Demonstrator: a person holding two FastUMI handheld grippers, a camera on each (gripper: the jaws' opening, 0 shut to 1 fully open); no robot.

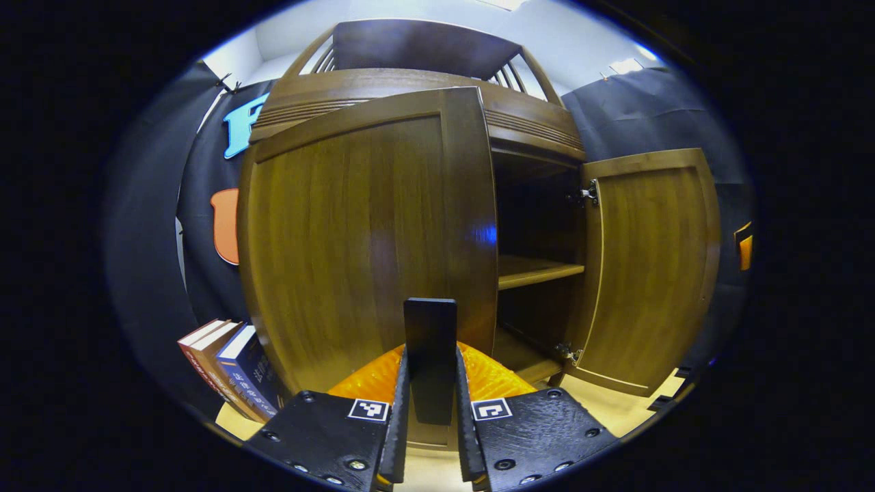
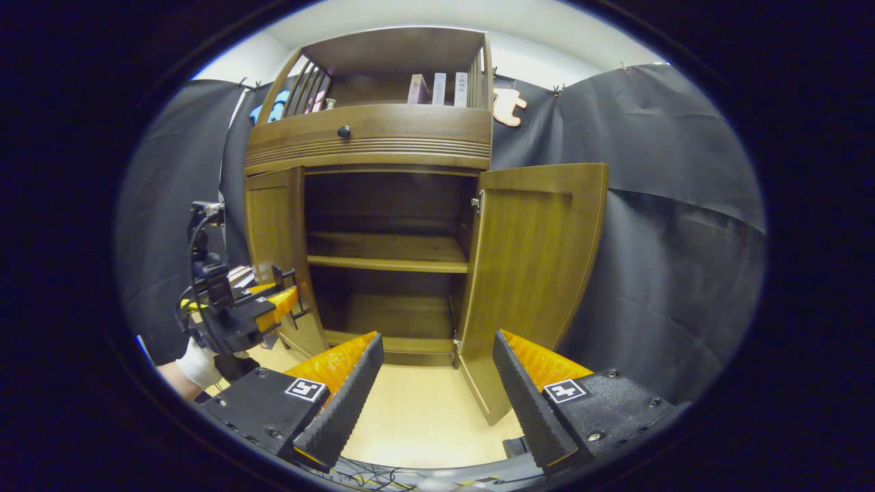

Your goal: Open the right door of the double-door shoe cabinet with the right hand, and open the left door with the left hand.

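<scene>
Jaws of left gripper (image 1: 431,417) are clamped on brown wooden left door's (image 1: 369,246) dark handle (image 1: 430,342); right gripper (image 2: 434,389) jaws are held apart, brown wooden right door (image 2: 536,273) swung open.

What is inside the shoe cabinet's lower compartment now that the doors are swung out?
Inside the shoe cabinet, one bare wooden shelf and a bare bottom board show. The left door hides the compartment's left edge.

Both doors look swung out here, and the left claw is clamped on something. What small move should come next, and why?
Probably open the left claw and let go. It is shut on the left door's handle, and the left door and right door both stand wide open, so only the release seems left. The right claw is open and apart.
</scene>
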